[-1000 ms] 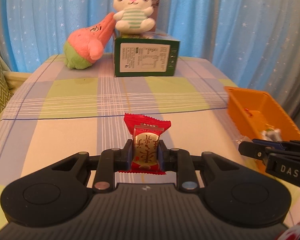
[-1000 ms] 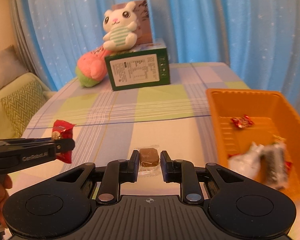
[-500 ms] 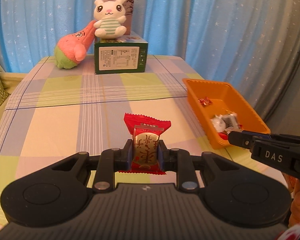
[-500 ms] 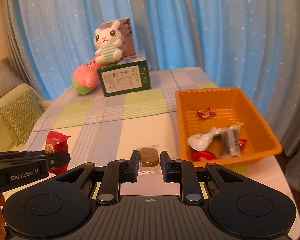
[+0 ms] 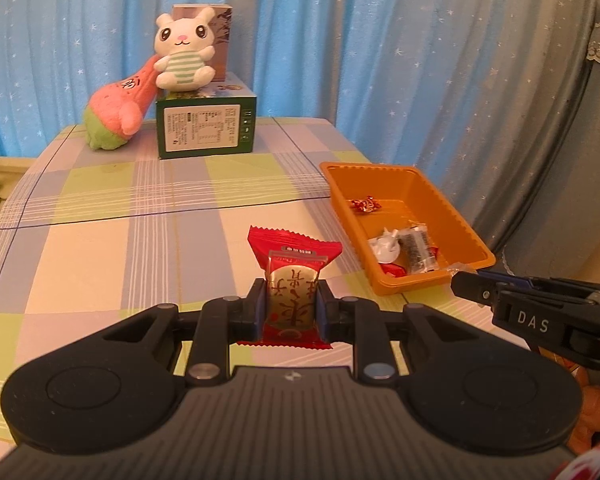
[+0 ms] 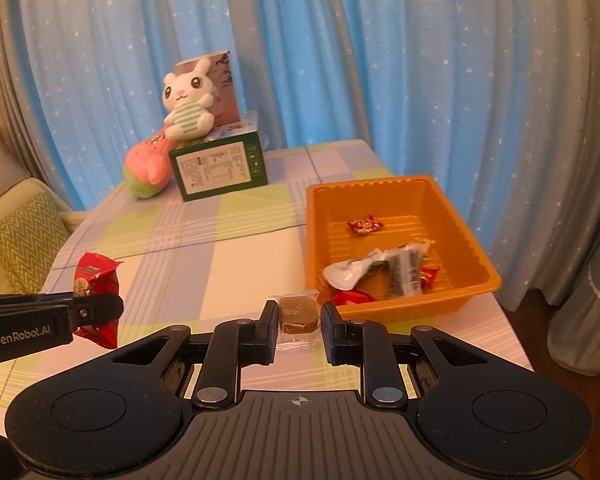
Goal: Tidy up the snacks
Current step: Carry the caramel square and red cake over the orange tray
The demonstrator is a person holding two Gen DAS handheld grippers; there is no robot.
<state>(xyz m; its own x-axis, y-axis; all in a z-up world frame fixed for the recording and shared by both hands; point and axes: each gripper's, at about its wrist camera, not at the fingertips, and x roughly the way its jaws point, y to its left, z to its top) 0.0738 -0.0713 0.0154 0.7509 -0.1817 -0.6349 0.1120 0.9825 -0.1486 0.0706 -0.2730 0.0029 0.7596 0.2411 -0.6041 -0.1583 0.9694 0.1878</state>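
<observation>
From the left wrist view I see my left gripper (image 5: 291, 306) clamped on a red packet (image 5: 293, 286). The packet stands between the pads with its long axis running toward 12 o'clock; its crimped top sticks out past the fingertips and its bottom edge hangs behind them. The gold label faces the camera. At 2 o'clock sits the orange tray (image 5: 456, 220) on the checked tablecloth (image 5: 140, 220), with a small red candy (image 5: 365, 204) at its far end and a heap of wrappers (image 5: 404, 250) at its near end. The right gripper (image 5: 466, 285) comes in at 3 o'clock, side-on, with a bit of clear film at its tip; I cannot read its jaws here. At 11 o'clock stand a green box (image 5: 206, 128), a bunny (image 5: 184, 54) on top and a pink plush (image 5: 118, 114) leaning beside it.

From the right wrist view, the right gripper (image 6: 299, 322) shows its jaws drawn in narrow on a brown sweet (image 6: 299, 314) in clear wrap. The block sits squarely between the pads, its broad side facing me, and the film spreads toward 6 and 12 o'clock. The tray (image 6: 476, 236) is just past it at 1 o'clock, with the candy (image 6: 364, 225) and wrappers (image 6: 380, 272) inside. This view gives the packet (image 6: 96, 292) side-on at 9 o'clock, tilted, pinched by the left gripper (image 6: 112, 308).
</observation>
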